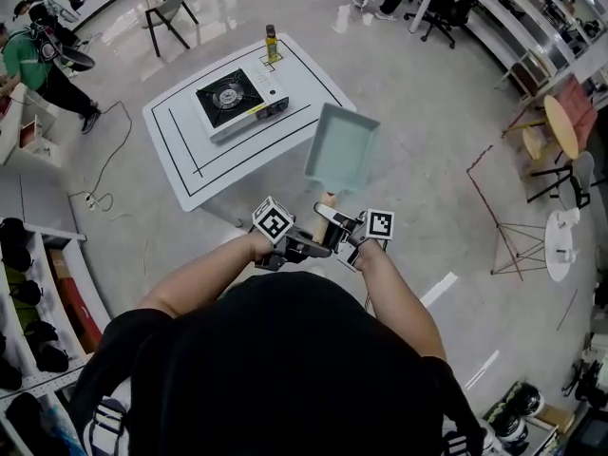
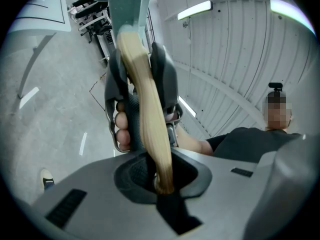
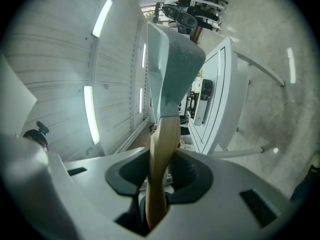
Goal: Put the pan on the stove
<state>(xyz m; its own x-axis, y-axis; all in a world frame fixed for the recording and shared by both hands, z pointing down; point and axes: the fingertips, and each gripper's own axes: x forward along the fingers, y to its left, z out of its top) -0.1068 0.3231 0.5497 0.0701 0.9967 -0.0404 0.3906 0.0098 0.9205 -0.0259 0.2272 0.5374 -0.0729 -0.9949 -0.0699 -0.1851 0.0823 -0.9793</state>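
Polished grey floor of a large workroom, with a white table [image 1: 180, 150] marked in black lines at centre. Left gripper [image 1: 313, 243] clenched on the butt end of the wooden handle [image 1: 328, 203]; in the left gripper view its jaws [image 2: 162, 181] close tightly round the pale wood [image 2: 145, 99]. Right gripper [image 1: 334, 224] likewise clamped on the same handle, slightly nearer the pan's body, with the wood [image 3: 162, 154] running up from between its jaws [image 3: 157, 204]. The two grippers meet from opposite sides, their marker cubes facing up. The pan [image 1: 342, 145], pale blue-green and square, is carried in the air with its open side up, over the floor just beside the table's near right corner, its far rim overlapping the table's edge in the head view. It touches nothing but the grippers. The stove [image 1: 237, 103], a single-burner unit, stands inside the black outline toward the table's far left corner, well apart from the pan. A small upright can [image 1: 272, 44] stands at the table's far edge. In the right gripper view the pan [image 3: 172, 69] rises beside the table [image 3: 225, 94]; a dark object on it is probably the stove, though distortion leaves this uncertain.
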